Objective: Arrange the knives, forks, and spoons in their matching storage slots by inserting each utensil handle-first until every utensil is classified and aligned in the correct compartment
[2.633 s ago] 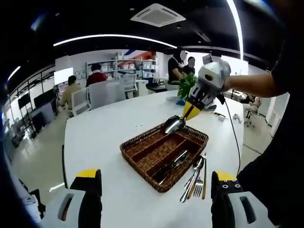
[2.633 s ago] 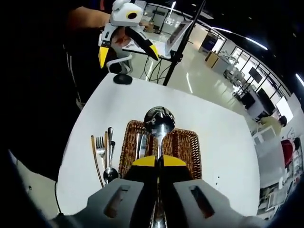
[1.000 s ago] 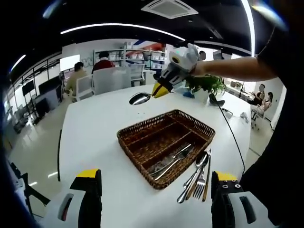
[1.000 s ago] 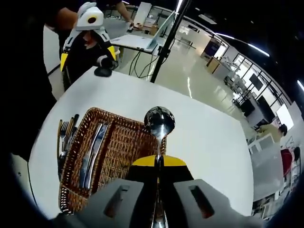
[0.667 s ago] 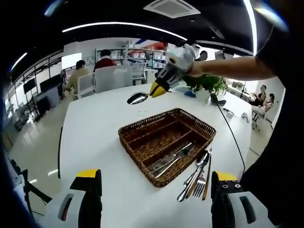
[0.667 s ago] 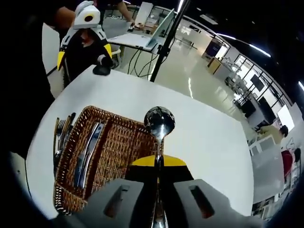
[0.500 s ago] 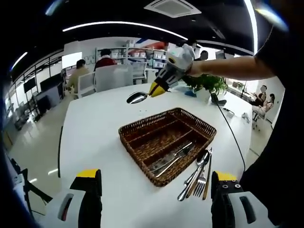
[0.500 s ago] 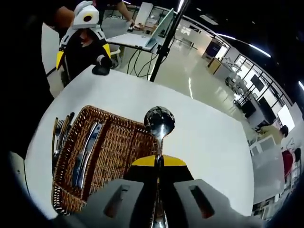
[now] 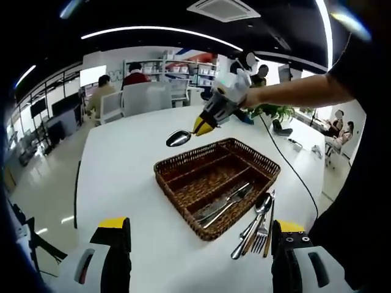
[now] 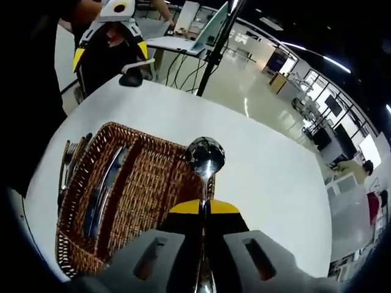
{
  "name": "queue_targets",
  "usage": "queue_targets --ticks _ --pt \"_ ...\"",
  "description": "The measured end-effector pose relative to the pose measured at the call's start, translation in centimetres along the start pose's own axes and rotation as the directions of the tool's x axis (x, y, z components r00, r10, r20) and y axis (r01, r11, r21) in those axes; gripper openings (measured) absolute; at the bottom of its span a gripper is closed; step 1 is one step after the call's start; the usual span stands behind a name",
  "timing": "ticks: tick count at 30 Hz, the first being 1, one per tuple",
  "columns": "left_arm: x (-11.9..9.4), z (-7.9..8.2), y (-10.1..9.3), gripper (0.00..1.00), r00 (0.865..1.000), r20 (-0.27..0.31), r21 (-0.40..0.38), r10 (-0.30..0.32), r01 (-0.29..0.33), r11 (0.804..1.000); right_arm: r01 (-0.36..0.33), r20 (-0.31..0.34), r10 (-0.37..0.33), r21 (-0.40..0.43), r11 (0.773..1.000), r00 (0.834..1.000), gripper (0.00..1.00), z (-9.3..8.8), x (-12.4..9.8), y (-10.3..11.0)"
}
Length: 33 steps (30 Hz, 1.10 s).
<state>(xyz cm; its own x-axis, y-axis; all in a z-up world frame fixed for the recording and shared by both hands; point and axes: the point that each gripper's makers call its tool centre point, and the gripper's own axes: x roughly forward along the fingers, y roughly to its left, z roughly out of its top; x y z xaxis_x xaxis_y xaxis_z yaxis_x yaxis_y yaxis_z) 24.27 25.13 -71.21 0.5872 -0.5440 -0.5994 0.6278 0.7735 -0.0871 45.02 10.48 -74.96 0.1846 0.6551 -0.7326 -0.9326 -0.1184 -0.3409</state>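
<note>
Gripping a spoon [image 10: 205, 160] by its handle with the right gripper [image 10: 204, 210], fingers clamped together on it, bowl pointing forward at frame centre over the far edge of the basket [image 10: 73, 244]. Hovering above the white bench [image 10: 269, 183], basket spreading across the lower left of the right gripper view, cutlery [image 10: 101, 189] lying along one of its compartments, loose pieces [image 10: 68, 162] resting on the bench just beside its left rim. Showing in the left gripper view as the right gripper [image 9: 204, 126] coming in from the upper right, spoon [image 9: 178, 138] jutting out above the far corner of the basket [image 9: 183, 210] at mid-frame. Holding the left gripper [image 9: 198, 253] low at the bottom of its own view, fingers [image 9: 113, 235] wide apart and gripping nothing. Lying loose at lower right: spoons and forks [image 9: 259, 223] beside the basket.
</note>
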Motion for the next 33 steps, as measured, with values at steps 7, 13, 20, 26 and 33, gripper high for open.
queue_targets --ticks 7,13,20,26,33 --pt "0.3 0.3 0.0 1.00 1.000 0.002 0.008 -0.008 0.008 1.000 0.009 0.018 -0.010 0.029 1.000 1.000 0.00 -0.9 1.4 0.3" --pt "0.1 0.2 0.1 1.00 1.000 -0.003 0.006 -0.002 0.002 1.000 0.006 0.017 -0.008 0.077 0.997 1.000 0.00 -2.0 2.7 0.4" --pt "-0.2 -0.2 0.1 1.00 1.000 -0.012 -0.001 0.009 -0.009 1.000 -0.005 0.007 0.005 0.112 0.994 1.000 0.00 -3.2 4.3 0.9" --pt "-0.5 -0.6 0.1 1.00 1.000 -0.021 -0.008 0.015 -0.015 1.000 -0.022 0.018 0.020 0.141 0.990 1.000 0.00 -3.3 5.1 1.1" --pt "-0.4 -0.9 -0.6 1.00 1.000 -0.031 -0.007 0.002 -0.002 1.000 -0.029 0.001 0.029 0.160 0.987 1.000 0.00 -4.1 6.0 1.2"
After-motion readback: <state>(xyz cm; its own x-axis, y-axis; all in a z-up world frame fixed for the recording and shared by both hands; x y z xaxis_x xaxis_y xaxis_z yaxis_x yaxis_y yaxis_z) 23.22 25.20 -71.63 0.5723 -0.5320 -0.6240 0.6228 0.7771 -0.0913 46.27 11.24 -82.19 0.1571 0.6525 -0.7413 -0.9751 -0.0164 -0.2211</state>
